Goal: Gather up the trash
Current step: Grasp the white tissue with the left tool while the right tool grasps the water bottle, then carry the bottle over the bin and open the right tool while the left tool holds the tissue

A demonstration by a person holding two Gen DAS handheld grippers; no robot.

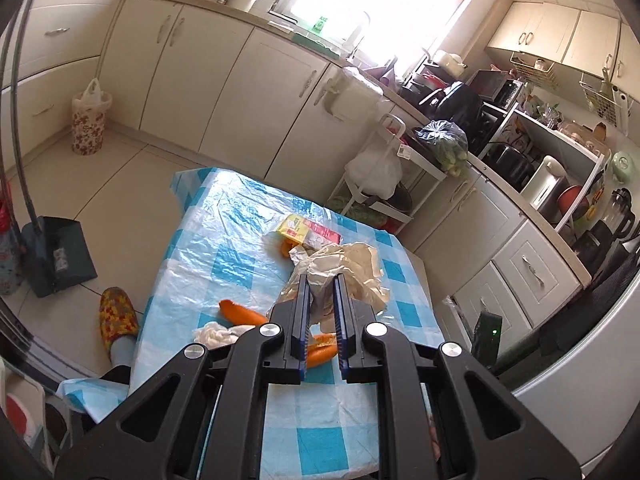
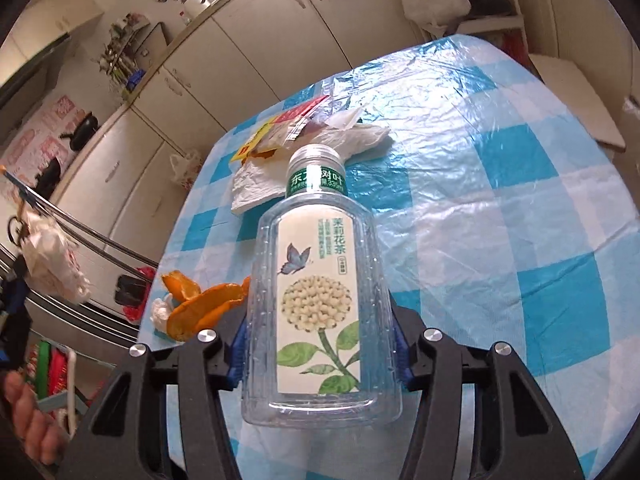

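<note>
The right gripper (image 2: 320, 344) has its jaws at either side of an empty clear plastic tea bottle (image 2: 316, 308), pressing on its lower body, apparently so it can be carried off as trash. The bottle's long axis runs straight away from the gripper, base nearest, pale cap (image 2: 316, 156) pointing toward the far end of the tabletop (image 2: 500, 184), which wears a blue and white checked plastic cover. Left of the bottle lie orange peel (image 2: 200, 304) pieces; beyond the cap, a white paper napkin (image 2: 280, 176) and torn snack wrappers (image 2: 280, 128). The left gripper (image 1: 320, 312) is clenched on crumpled, pale plastic wrapping (image 1: 352, 268), held above the tabletop, probably mid-collection. Below it lie orange peel, a wad of tissue (image 1: 216, 334), and a yellow and red wrapper (image 1: 304, 232) farther off.
</note>
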